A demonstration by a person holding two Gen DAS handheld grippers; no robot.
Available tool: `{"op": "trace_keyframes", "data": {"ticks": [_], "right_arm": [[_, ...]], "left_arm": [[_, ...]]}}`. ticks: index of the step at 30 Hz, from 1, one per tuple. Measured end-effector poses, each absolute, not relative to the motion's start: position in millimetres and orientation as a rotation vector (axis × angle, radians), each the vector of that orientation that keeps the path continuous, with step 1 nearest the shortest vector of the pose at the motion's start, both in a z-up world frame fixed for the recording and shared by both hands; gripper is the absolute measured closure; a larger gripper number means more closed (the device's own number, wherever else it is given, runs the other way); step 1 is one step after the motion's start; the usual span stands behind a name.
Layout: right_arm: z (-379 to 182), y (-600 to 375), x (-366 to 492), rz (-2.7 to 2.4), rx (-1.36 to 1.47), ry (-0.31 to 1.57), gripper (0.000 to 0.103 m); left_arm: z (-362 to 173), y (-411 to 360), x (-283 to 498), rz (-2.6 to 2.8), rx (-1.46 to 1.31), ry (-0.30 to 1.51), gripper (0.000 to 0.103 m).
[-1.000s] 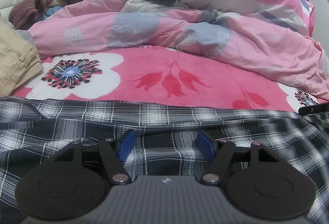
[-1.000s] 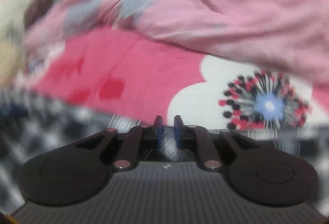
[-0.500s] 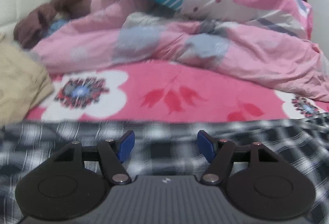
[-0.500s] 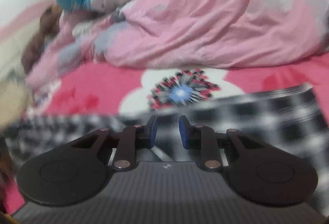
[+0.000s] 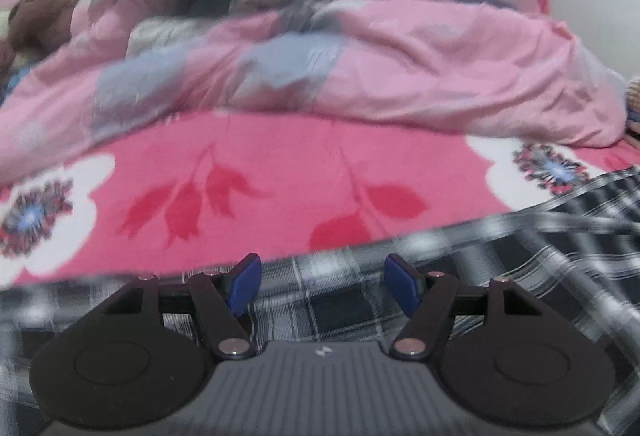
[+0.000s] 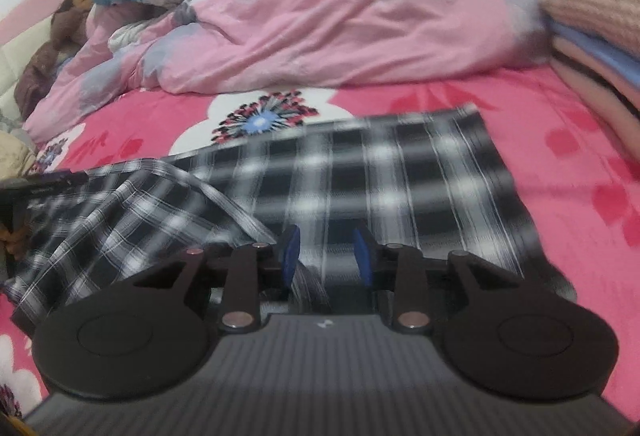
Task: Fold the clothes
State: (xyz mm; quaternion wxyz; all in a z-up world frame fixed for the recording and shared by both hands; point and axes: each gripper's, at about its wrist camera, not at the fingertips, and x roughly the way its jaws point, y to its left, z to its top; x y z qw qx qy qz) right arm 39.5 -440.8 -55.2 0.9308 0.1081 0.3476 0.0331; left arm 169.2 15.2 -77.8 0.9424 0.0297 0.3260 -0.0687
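Observation:
A black-and-white plaid garment (image 6: 400, 180) lies on the pink flowered bedsheet (image 6: 560, 156), its right part flat and its left part (image 6: 120, 220) folded over in a slanted flap. My right gripper (image 6: 326, 256) hovers over the garment's near edge. Its jaws are opening, the blue pads (image 6: 289, 252) stand apart, and nothing is pinched between them. In the left wrist view the same plaid garment (image 5: 340, 308) runs under my left gripper (image 5: 322, 284), which is open with only flat cloth below the gap.
A bunched pink duvet (image 5: 360, 56) fills the back of the bed. A stack of folded clothes (image 6: 596, 28) stands at the right edge. A brown plush toy (image 6: 68, 16) and a beige garment (image 6: 12, 152) lie at the far left.
My left gripper slid to the right along the plaid cloth, and the beige garment left its view. My right gripper's pads spread wider as it swung over the garment's flat right part.

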Motion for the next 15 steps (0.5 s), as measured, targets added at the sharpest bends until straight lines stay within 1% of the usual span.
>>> {"op": "trace_keyframes", "data": {"ticks": [7,11,13,15], "right_arm": [[-58.6,-449.5,-7.6,0.0,0.394,0.677,0.074],[-63.8,-443.3,-37.7,0.009,0.493,0.688,0.074],[-66.8,-437.6,-45.0,0.033,0.526,0.687,0.074],[-71.9,-429.8,-40.7,0.034,0.497,0.696,0.074]], "left_arm": [[-82.6,17.7,170.5,-0.12,0.05,0.671,0.031],[-82.7,18.0,171.2,-0.12,0.048,0.671,0.03],[-82.3,18.7,171.2,-0.121,0.049,0.672,0.03],[-82.7,17.6,170.9,-0.116,0.058,0.669,0.03]]}}
